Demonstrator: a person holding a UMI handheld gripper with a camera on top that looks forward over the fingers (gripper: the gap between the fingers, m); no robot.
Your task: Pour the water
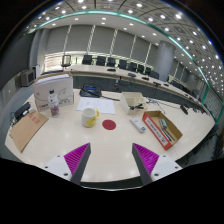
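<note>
On the left of the long pale bench (110, 140) a flat brown cardboard sheet (28, 129) lies tilted near the edge. Just behind it stands a small bottle (42, 103) with a red top, and beside that a white box-like appliance (53, 91), upright, with a dark panel on its front. To the right of the appliance a few white papers (95, 103) lie flat, with a dark item (91, 90) resting behind them.

Near the middle of the bench, well ahead of the gripper (111, 160), stands a yellow cup (90, 118), upright and on its own, touching nothing around it. Just to its right lies a small red round lid (110, 125), apart from the cup. Behind these a tan paper bag (134, 100) lies on the bench.

Further right an open cardboard box (160, 129) with a red and green printed side sits at an angle.

The jaws stand wide apart, holding nothing; each of the pink pads (76, 155) faces bare bench, and the cup is beyond them, slightly left of the gap.

At the back a row of dark office chairs (110, 64) lines a far bench under wide windows (95, 40).
</note>
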